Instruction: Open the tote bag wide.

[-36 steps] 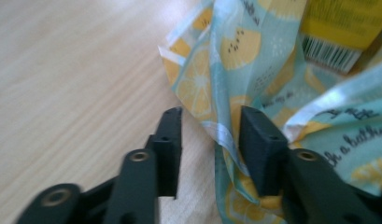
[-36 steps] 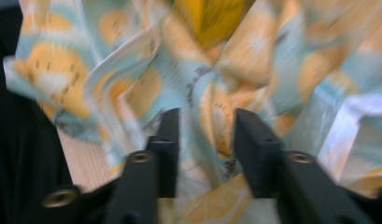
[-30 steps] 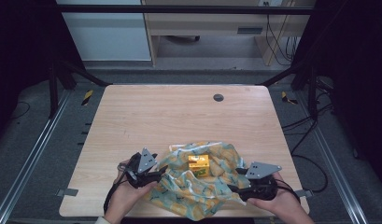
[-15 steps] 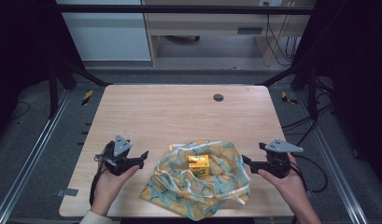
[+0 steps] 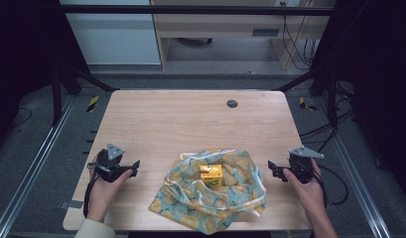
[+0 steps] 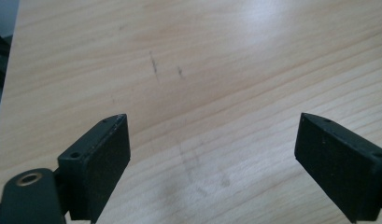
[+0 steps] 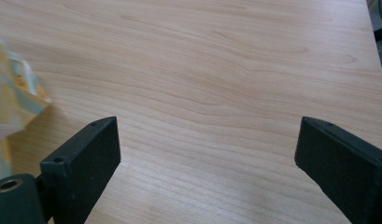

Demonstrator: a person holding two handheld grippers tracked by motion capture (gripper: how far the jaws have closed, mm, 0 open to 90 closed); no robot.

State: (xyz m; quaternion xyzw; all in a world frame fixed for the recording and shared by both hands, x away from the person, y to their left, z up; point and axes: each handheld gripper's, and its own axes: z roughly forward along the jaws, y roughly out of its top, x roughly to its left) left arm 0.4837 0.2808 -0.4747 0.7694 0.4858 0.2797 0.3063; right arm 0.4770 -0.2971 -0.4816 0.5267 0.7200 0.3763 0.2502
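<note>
a patterned cloth [image 5: 210, 198], pale blue with yellow-orange motifs and white edging, is being seen crumpled on the near middle of the wooden table [image 5: 190, 124], its near edge close to the table's front edge. a small yellow carton [image 5: 211, 175] is being cradled in the folds on top of the cloth, a little toward its far side. the left gripper [image 5: 136, 168] is being held by a hand to the left of the cloth, well apart from it, low over the table, its tips aimed toward the cloth. in the left gripper view the left gripper [image 6: 212, 154] is being shown with its jaws spread wide, nothing but bare wood between them; those jaws have just been opening. the right gripper [image 5: 271, 168] is being held to the right of the cloth, near its right edge but not touching it, tips likewise aimed at the cloth. in the right gripper view the right gripper [image 7: 207, 149] is being shown released too, jaws wide over bare wood, having just been opening; a corner of the cloth [image 7: 13, 98] is lying off to the left of the jaws, outside the gap. a grey three-cornered plate is being carried on top of each gripper, and a cable is trailing from each. a small dark round fitting [image 5: 232, 103] is sitting in the tabletop well beyond the cloth, toward the far edge.
</note>
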